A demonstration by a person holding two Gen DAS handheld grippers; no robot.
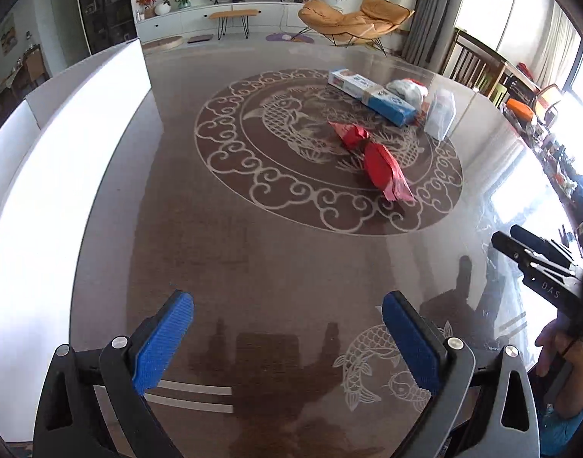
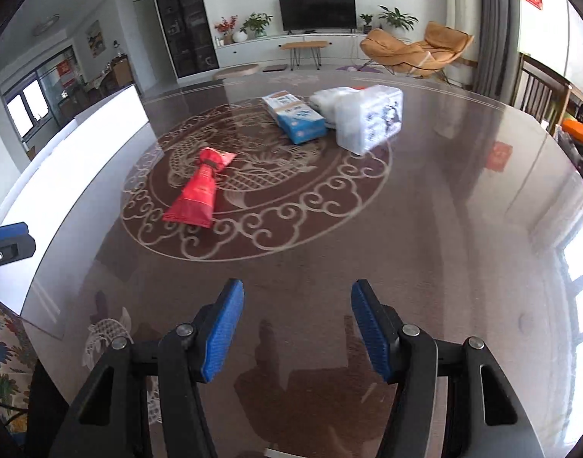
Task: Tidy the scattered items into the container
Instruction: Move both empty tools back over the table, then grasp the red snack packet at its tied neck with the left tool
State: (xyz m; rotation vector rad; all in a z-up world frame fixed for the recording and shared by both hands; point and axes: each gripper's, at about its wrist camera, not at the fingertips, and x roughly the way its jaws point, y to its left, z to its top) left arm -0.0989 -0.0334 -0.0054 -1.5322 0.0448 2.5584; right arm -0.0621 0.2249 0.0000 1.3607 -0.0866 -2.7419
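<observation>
While both grippers hang over the near edge of the round table [image 2: 463, 229], the left gripper [image 1: 287, 339] stands with its blue pads spread wide and the right gripper [image 2: 295, 328] about half spread, nothing between either pair. From the right wrist view, the red packet [image 2: 201, 191] lies at about eleven o'clock on the table's patterned centre, with the blue and white box [image 2: 295, 116] at twelve and the clear bag [image 2: 367, 118] just beside it at one o'clock. A white container [image 1: 62, 160] stands along the table's edge at nine o'clock, well apart from the packet.
</observation>
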